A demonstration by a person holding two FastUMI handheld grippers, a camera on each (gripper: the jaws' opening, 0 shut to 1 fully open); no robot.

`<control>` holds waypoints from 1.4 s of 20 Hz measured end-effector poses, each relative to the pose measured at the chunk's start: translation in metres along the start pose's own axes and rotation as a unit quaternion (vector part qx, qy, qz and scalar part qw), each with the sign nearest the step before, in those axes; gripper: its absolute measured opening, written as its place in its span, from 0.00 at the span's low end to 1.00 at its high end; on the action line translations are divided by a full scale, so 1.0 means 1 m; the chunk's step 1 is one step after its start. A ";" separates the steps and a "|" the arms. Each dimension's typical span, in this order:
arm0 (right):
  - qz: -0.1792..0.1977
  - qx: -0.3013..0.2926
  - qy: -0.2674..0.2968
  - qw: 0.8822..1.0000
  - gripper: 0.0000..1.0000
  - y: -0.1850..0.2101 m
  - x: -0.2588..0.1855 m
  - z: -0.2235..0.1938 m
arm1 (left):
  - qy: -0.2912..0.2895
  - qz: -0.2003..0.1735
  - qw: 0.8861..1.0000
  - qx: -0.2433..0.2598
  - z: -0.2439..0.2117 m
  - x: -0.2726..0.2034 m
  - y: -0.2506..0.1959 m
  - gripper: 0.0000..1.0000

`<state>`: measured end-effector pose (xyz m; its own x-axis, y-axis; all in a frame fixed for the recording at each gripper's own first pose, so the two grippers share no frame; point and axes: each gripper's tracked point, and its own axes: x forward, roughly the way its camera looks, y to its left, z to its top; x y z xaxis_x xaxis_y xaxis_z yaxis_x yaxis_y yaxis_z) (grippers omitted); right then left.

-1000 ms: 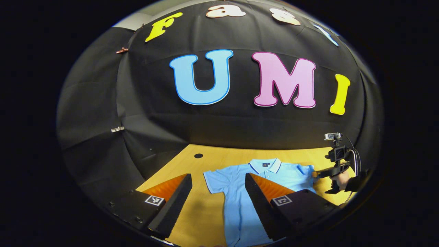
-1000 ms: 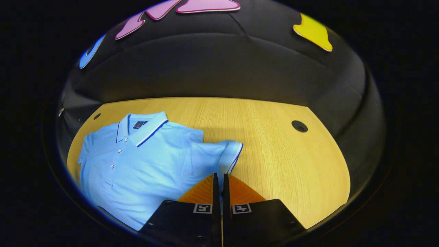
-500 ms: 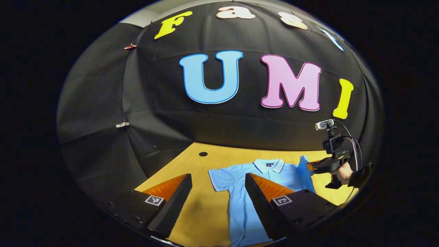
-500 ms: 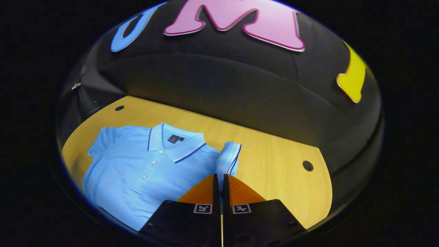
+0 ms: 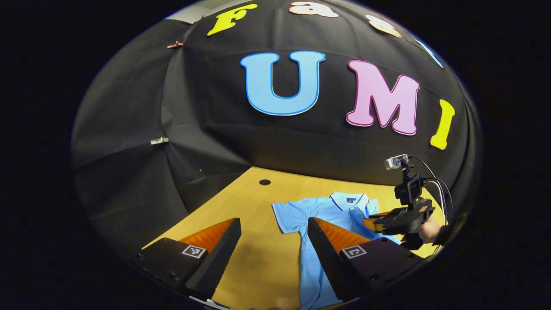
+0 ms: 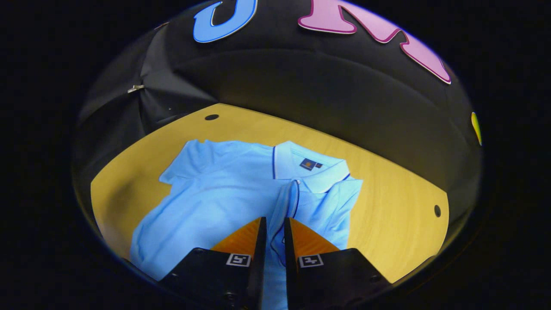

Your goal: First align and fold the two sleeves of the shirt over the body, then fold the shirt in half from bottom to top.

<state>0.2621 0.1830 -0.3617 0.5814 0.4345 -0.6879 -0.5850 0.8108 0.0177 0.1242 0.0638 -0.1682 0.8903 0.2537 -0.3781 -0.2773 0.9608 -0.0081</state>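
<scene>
A light blue polo shirt (image 5: 320,211) (image 6: 224,193) lies flat on the wooden table (image 5: 258,249) (image 6: 387,215), collar (image 6: 312,170) toward the back wall. In the right gripper view, my right gripper (image 6: 274,220) is shut on one sleeve's striped cuff (image 6: 289,200), which lies folded over the chest below the collar. The same gripper (image 5: 379,221) and the hand (image 5: 426,230) holding it appear in the left gripper view, over the shirt's far side. My left gripper (image 5: 273,221) stands open and holds nothing. It hovers near the front edge, beside the other sleeve (image 5: 286,213), which is spread flat.
The black cloth wall closes in the table at the back and on both sides. Small round holes (image 5: 264,182) (image 6: 211,117) (image 6: 437,211) sit in the tabletop near the back corners. Bare wood shows on both sides of the shirt.
My right gripper has carried the sleeve from beside the shirt inward over the chest. The gap between its fingers is slightly wider. My left gripper stays open and has drifted a little left.
</scene>
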 end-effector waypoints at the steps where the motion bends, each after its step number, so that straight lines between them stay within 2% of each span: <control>1: 0.007 0.011 -0.001 1.000 0.38 0.006 -0.003 0.001 | 0.005 -0.003 1.000 -0.003 -0.003 0.010 0.001 0.99; 4: 0.018 0.044 -0.002 0.999 0.75 0.010 -0.016 -0.005 | 0.015 -0.013 1.000 -0.005 -0.007 0.047 -0.001 0.99; 7: 0.001 0.054 -0.016 0.998 0.82 -0.009 -0.039 -0.003 | 0.036 -0.031 0.999 -0.008 -0.017 0.100 -0.007 0.99; 8: -0.008 0.054 -0.022 0.998 0.94 -0.017 -0.048 -0.002 | 0.042 -0.033 0.999 -0.004 -0.020 0.117 -0.009 0.99; 9: -0.017 0.054 -0.028 0.998 0.99 -0.026 -0.058 -0.001 | 0.049 -0.035 0.998 0.005 -0.025 0.137 -0.010 0.99; 11: -0.035 0.057 -0.042 0.997 1.00 -0.044 -0.077 0.003 | 0.060 -0.038 0.997 0.025 -0.036 0.174 -0.013 0.99; 15: -0.067 0.076 -0.059 0.993 1.00 -0.076 -0.111 0.003 | 0.090 -0.042 0.995 0.032 -0.059 0.237 -0.022 0.99; 19: -0.098 0.089 -0.065 0.989 1.00 -0.109 -0.139 -0.007 | 0.119 -0.025 0.991 0.047 -0.083 0.286 -0.015 0.99; 22: -0.113 0.113 -0.067 0.985 1.00 -0.125 -0.157 -0.014 | 0.133 -0.022 0.990 0.035 -0.093 0.310 -0.012 0.99; 24: -0.119 0.130 -0.068 0.982 1.00 -0.133 -0.164 -0.018 | 0.150 -0.022 0.987 0.047 -0.106 0.321 -0.011 0.99; 26: -0.119 0.150 -0.065 0.979 1.00 -0.135 -0.167 -0.024 | 0.144 -0.031 0.988 0.049 -0.106 0.327 -0.016 1.00; 28: -0.120 0.170 -0.070 0.976 1.00 -0.139 -0.167 -0.025 | 0.145 -0.036 0.987 0.055 -0.105 0.325 -0.015 0.96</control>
<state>0.2323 -0.0119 -0.2670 0.7637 0.2470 -0.5965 -0.2162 0.9684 0.1242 0.3795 0.1203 -0.3877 0.7615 0.1568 -0.6289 -0.1619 0.9856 0.0497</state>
